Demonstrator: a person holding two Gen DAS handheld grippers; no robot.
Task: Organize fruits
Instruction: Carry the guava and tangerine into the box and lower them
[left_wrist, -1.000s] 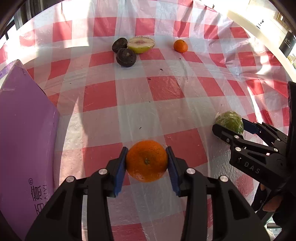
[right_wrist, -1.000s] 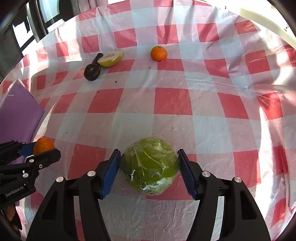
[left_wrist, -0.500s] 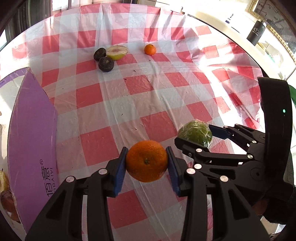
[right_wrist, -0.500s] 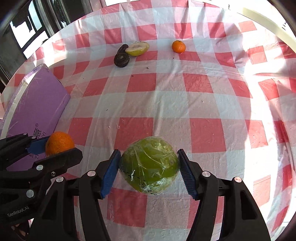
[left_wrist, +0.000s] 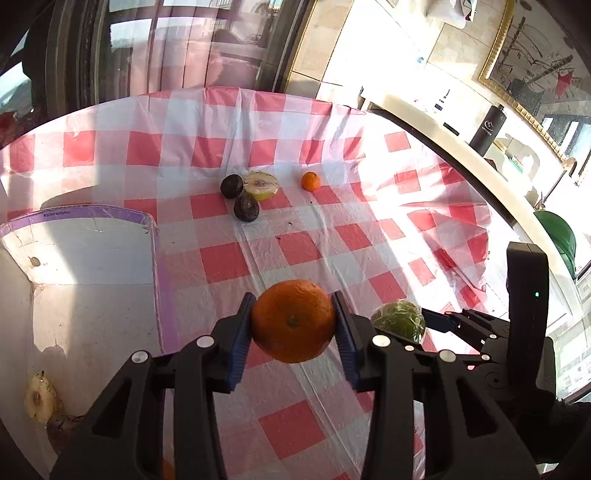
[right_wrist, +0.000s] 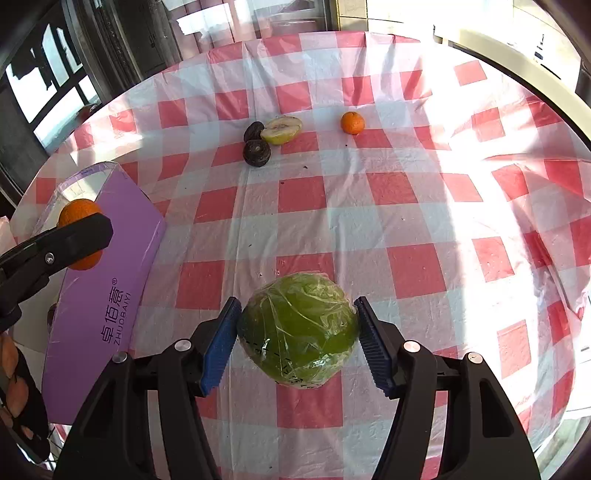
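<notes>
— Where is the orange (left_wrist: 293, 320) found?
— It is clamped between the blue pads of the left tool (left_wrist: 293, 326), raised above the checked counter (left_wrist: 295, 254), beside the open purple box (left_wrist: 92, 280).

— And the green fruit (right_wrist: 298, 329)?
— It is wrapped in film and gripped between the pads of the right tool (right_wrist: 297, 341), lifted off the counter.

— What is left farther off?
— A small orange (right_wrist: 352, 122), a cut pear (right_wrist: 281, 129) and two dark fruits (right_wrist: 256, 153) are seen on the cloth.

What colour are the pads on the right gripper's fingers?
Blue, ribbed pads pressing the wrapped green fruit; clearest in the right wrist view.
</notes>
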